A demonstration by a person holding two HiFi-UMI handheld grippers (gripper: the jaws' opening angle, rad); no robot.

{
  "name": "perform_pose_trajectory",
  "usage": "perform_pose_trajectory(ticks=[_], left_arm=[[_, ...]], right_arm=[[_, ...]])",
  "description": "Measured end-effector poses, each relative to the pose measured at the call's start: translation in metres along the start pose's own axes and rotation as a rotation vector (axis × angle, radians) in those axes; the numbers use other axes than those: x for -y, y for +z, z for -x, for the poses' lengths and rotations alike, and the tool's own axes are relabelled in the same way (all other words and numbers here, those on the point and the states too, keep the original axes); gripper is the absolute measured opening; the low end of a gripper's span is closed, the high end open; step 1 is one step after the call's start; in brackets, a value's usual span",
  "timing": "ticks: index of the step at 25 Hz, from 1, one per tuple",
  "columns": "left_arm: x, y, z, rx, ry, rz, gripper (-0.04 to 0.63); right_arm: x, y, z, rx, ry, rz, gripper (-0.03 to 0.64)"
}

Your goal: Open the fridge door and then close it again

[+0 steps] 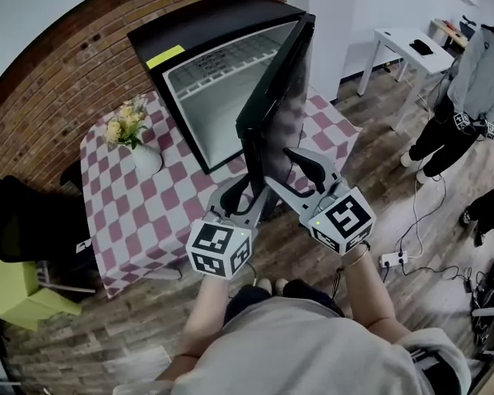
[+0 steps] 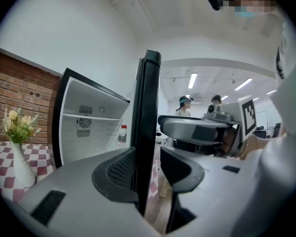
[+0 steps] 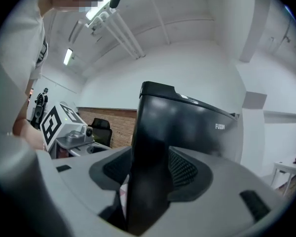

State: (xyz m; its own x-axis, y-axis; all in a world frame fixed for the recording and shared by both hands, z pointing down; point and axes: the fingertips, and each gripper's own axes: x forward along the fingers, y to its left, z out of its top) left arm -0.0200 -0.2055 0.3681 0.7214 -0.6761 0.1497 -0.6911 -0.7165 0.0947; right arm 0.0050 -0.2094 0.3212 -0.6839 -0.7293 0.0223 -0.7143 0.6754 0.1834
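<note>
A black mini fridge stands on the checkered table with its door swung wide open, edge-on to me. My left gripper straddles the door's lower free edge; in the left gripper view the door lies against the left pad, with a gap at the right pad. My right gripper straddles the same edge slightly higher. In the right gripper view the glossy door fills most of the space between the pads, with a slit of light beside it. The white interior holds a small bottle.
A vase of flowers stands on the red-and-white checkered tablecloth left of the fridge. A green chair is at the left edge. A white table, a standing person and a power strip with cables are to the right.
</note>
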Motion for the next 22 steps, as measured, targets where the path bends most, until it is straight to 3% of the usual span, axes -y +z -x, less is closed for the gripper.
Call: perform_pose_trajectory(ticks=[10,22], left_arm=[[0.034,-0.003,-0.008,0.014,-0.193,-0.005,0.102],[0.096,-0.008,-0.032,-0.010,-0.500,-0.072,0.054]], right_arm=[[-0.002,-0.010,0.023,0.004,-0.119,-0.091,0.236],[0.029,-0.022,0.070,-0.018,-0.364,-0.130,0.252]])
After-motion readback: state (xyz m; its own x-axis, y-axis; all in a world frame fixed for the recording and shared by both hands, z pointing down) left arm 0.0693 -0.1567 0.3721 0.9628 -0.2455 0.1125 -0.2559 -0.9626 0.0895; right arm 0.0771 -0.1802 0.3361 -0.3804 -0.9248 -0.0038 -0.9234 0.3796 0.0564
